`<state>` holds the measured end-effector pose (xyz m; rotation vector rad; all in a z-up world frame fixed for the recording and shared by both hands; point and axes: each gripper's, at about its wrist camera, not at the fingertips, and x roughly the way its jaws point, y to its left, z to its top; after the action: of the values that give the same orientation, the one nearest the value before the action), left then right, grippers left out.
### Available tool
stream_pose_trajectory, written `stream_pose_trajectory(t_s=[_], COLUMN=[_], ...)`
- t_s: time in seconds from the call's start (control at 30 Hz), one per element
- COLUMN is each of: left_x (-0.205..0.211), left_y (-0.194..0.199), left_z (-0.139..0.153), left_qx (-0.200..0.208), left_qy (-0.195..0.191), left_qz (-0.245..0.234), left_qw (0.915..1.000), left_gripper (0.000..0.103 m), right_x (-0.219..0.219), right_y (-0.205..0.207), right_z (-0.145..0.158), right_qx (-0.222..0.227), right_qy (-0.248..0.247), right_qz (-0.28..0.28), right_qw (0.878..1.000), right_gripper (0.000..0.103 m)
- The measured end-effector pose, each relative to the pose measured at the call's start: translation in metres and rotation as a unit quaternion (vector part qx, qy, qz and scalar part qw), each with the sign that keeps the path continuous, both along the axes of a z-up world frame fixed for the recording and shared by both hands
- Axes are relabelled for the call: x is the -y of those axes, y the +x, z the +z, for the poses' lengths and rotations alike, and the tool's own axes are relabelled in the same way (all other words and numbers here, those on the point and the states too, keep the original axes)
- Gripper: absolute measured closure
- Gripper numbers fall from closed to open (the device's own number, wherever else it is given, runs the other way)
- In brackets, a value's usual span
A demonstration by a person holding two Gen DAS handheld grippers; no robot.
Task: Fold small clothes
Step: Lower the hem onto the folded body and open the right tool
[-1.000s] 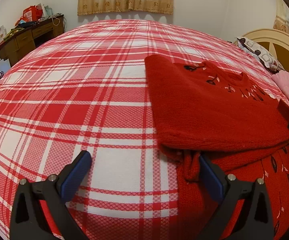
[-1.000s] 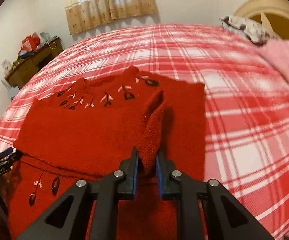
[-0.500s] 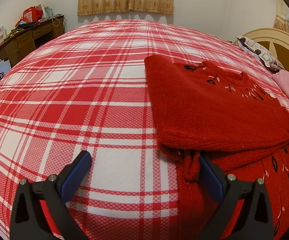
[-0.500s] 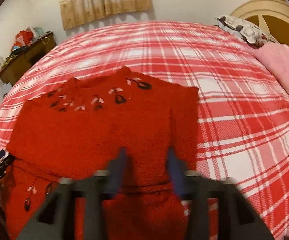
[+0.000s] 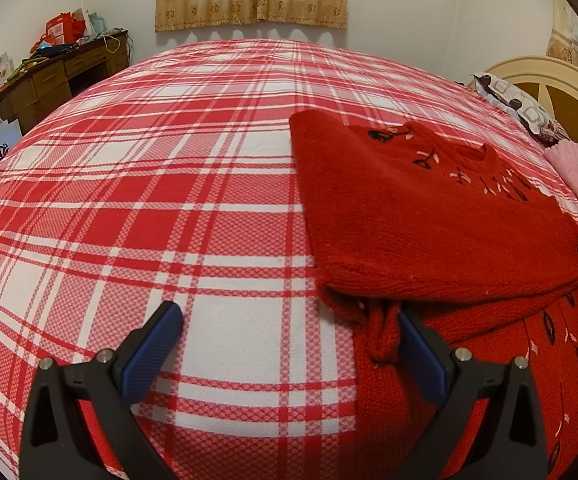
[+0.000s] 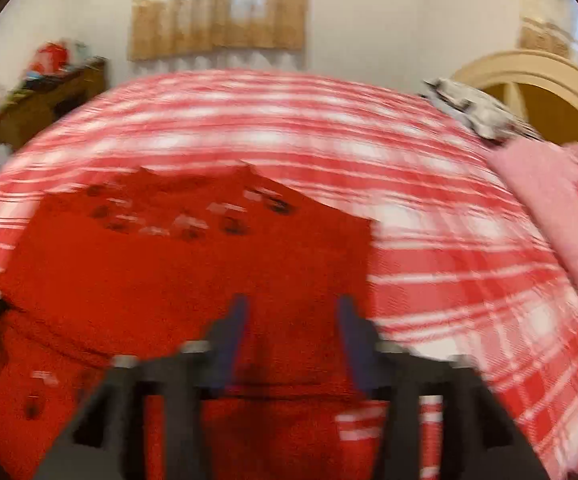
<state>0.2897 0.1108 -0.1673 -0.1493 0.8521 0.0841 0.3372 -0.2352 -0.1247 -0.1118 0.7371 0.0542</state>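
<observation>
Our right gripper (image 6: 291, 340) has just been opening over the red sweater (image 6: 177, 272), its fingers spread and pinching nothing. Our left gripper (image 5: 289, 336) has its fingers spread wide over the bed (image 5: 149, 200).

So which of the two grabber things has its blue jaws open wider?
The left gripper: its jaws stand wide apart at the red sweater's folded edge. The right gripper has just been opening, with nothing between its jaws, and its gap is narrower.

We see the sweater (image 5: 429, 216) lying folded on the bed (image 5: 169, 200), a desk (image 5: 61, 76) off to the far left, and a pillow (image 5: 517, 104) against the headboard (image 5: 549, 80) at right.
</observation>
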Motion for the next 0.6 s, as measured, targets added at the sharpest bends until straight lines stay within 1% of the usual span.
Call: stream_pose_trajectory(t_s=[0.1, 0.17, 0.23, 0.3, 0.33, 0.4, 0.43, 0.5, 0.6], left_x=[0.000, 0.000, 0.000, 0.000, 0.000, 0.000, 0.000, 0.000, 0.000], left_y=[0.000, 0.000, 0.000, 0.001, 0.000, 0.001, 0.001, 0.001, 0.001], left_z=[0.000, 0.000, 0.000, 0.000, 0.000, -0.001, -0.001, -0.001, -0.001], left_qx=[-0.001, -0.001, -0.001, -0.001, 0.000, 0.000, 0.000, 0.000, -0.001], left_qy=[0.001, 0.001, 0.001, 0.000, 0.000, -0.001, -0.001, -0.001, 0.001], left_qz=[0.000, 0.000, 0.000, 0.000, 0.000, 0.000, -0.001, 0.000, 0.000], left_qw=[1.0000, 1.0000, 1.0000, 1.0000, 1.0000, 1.0000, 1.0000, 1.0000, 1.0000], left_gripper=[0.000, 0.000, 0.000, 0.000, 0.000, 0.000, 0.000, 0.000, 0.000], right_x=[-0.024, -0.031, -0.027, -0.012, -0.002, 0.019, 0.027, 0.032, 0.025], right_y=[0.005, 0.007, 0.015, 0.020, 0.021, 0.018, 0.016, 0.014, 0.011], right_z=[-0.003, -0.007, -0.019, -0.033, -0.037, -0.037, -0.036, -0.037, -0.034], right_qx=[-0.016, -0.018, -0.052, -0.082, -0.088, -0.083, -0.080, -0.079, -0.075], right_qy=[-0.010, -0.008, 0.007, 0.014, 0.020, 0.050, 0.048, 0.051, 0.033], right_qz=[0.034, 0.051, 0.059, 0.042, 0.036, 0.033, 0.027, 0.031, 0.039], right_qw=[0.999, 0.998, 0.997, 0.996, 0.995, 0.995, 0.995, 0.995, 0.996], right_gripper=[0.043, 0.043, 0.043, 0.044, 0.046, 0.053, 0.061, 0.062, 0.062])
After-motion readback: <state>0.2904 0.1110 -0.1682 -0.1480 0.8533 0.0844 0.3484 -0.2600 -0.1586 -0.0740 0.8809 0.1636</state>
